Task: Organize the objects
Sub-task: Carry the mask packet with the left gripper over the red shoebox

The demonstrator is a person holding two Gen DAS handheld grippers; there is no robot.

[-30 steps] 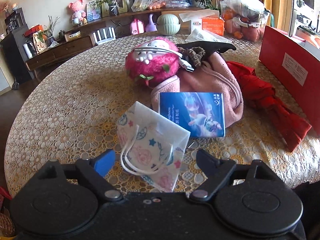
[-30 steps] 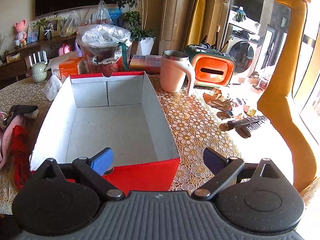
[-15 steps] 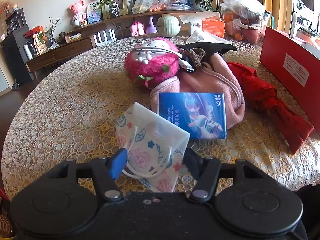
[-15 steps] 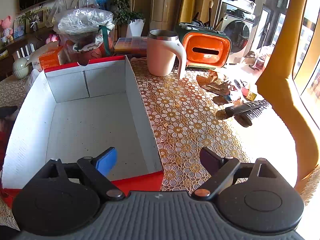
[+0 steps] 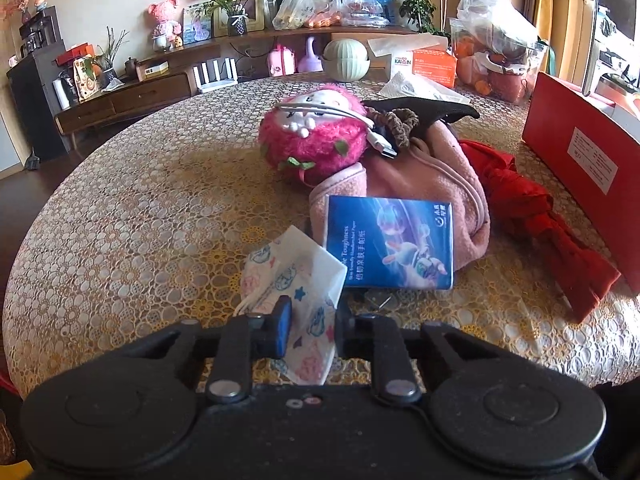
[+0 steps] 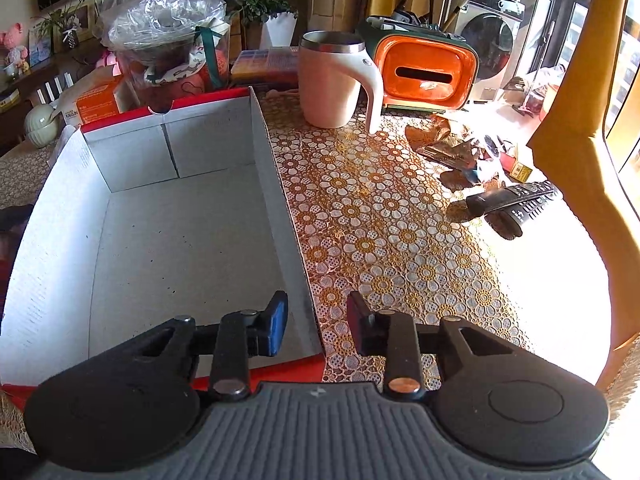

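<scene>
Lace-covered round table (image 5: 132, 216), cluttered sideboard (image 5: 128, 96)

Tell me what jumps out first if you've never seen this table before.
The fluffy pink plush toy in the middle of the table, lying against a pink pouch with a blue tissue pack leaning on it. Nearer, the left claw has just been closing on a patterned face mask. The right claw straddles the near right wall of an empty red box.
</scene>
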